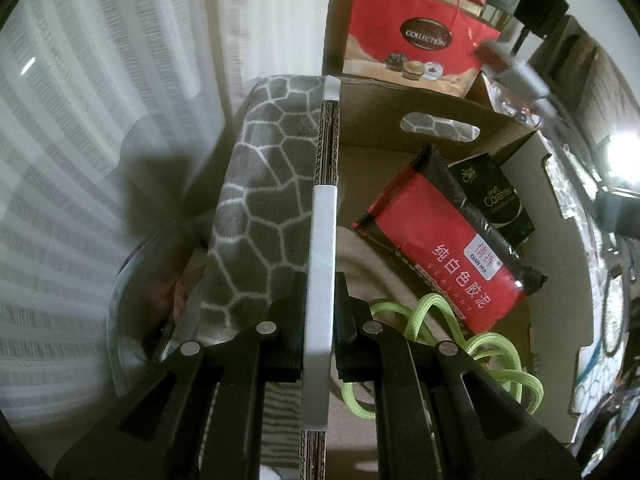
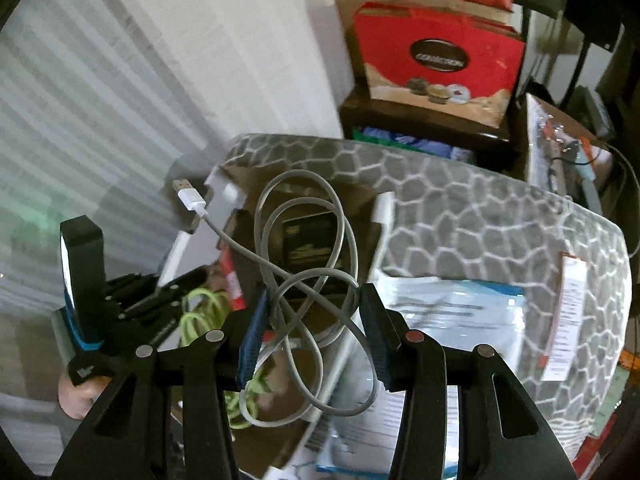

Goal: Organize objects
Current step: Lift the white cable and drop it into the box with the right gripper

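Observation:
My left gripper [image 1: 320, 320] is shut on the taped rim of a cardboard box [image 1: 322, 240]. Inside the box lie a red sealant packet [image 1: 444, 256], a dark "Carefree" pack [image 1: 496, 196] and a coiled green cord [image 1: 460, 344]. My right gripper [image 2: 312, 320] is shut on a coiled grey USB cable [image 2: 308, 264] and holds it above the open box [image 2: 304, 208]; its white plug [image 2: 191, 197] sticks out to the upper left. The left gripper also shows in the right wrist view [image 2: 160, 300], at the box's left rim.
The box sits on a grey, white-veined cushion [image 2: 480, 220]. A plastic bag of papers [image 2: 448, 308] lies on it to the right. A red "Collection" gift bag [image 1: 416, 40] stands behind. A white curtain [image 1: 80, 140] hangs at the left.

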Demonstrator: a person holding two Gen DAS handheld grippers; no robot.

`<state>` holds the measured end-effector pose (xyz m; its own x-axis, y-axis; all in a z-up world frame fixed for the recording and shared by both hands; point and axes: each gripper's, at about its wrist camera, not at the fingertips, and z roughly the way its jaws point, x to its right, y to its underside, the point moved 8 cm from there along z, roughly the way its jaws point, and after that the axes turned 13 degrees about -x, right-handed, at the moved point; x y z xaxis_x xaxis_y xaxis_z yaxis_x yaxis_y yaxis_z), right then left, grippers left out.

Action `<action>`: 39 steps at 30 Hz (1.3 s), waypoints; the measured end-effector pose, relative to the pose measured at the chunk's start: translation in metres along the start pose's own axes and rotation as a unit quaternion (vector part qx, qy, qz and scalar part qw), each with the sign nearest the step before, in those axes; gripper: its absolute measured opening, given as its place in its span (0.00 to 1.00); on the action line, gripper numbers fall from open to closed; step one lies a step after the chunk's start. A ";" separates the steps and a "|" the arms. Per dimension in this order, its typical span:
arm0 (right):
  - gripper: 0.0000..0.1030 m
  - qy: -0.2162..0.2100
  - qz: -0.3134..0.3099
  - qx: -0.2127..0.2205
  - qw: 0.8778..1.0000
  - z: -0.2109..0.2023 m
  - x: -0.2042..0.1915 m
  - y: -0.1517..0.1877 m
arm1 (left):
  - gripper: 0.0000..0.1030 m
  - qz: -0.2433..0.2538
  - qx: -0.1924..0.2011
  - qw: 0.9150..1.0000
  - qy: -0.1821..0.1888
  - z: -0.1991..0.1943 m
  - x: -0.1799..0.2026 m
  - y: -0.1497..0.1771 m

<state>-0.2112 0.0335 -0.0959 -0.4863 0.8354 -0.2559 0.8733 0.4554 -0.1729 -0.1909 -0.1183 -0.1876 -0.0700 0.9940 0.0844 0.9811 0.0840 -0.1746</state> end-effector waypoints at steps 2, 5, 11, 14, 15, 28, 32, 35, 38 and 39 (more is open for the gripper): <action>0.45 0.007 -0.006 -0.006 1.000 0.008 -0.008 -0.004 | 0.10 -0.001 0.000 1.000 0.001 0.000 0.000 0.000; 0.45 0.008 -0.011 -0.015 1.000 0.018 -0.017 -0.007 | 0.10 -0.001 0.000 1.000 0.002 0.000 -0.001 0.000; 0.45 0.006 -0.007 -0.031 0.999 0.037 -0.029 -0.013 | 0.10 -0.002 0.000 1.000 0.004 0.000 -0.001 0.000; 0.45 0.015 0.015 -0.031 0.999 0.046 -0.025 -0.019 | 0.10 -0.002 0.000 1.000 0.006 0.000 -0.002 0.001; 0.45 0.017 0.023 -0.032 0.999 0.048 -0.023 -0.020 | 0.10 -0.002 0.001 1.000 0.006 0.000 -0.002 0.001; 0.54 0.019 0.038 0.009 0.999 0.037 -0.012 -0.024 | 0.10 -0.002 0.000 1.000 0.005 0.000 -0.002 0.001; 0.54 0.024 0.025 0.020 0.999 0.018 -0.011 -0.022 | 0.10 -0.001 0.000 1.000 0.004 0.001 -0.003 0.001; 0.56 0.043 0.015 0.023 0.999 0.002 0.000 -0.016 | 0.10 0.000 0.000 1.000 0.003 0.001 -0.003 0.001; 0.56 0.060 0.015 0.027 0.998 -0.009 0.018 -0.009 | 0.10 0.000 0.000 1.000 0.003 0.001 -0.003 0.001; 0.56 0.068 0.017 0.028 0.997 -0.013 0.025 -0.007 | 0.10 0.000 0.001 1.000 0.003 0.001 -0.003 0.001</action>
<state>-0.2292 0.0556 -0.0887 -0.4452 0.8858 -0.1312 0.8843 0.4119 -0.2200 -0.1895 -0.1211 -0.1887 -0.0691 0.9935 0.0904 0.9808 0.0842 -0.1758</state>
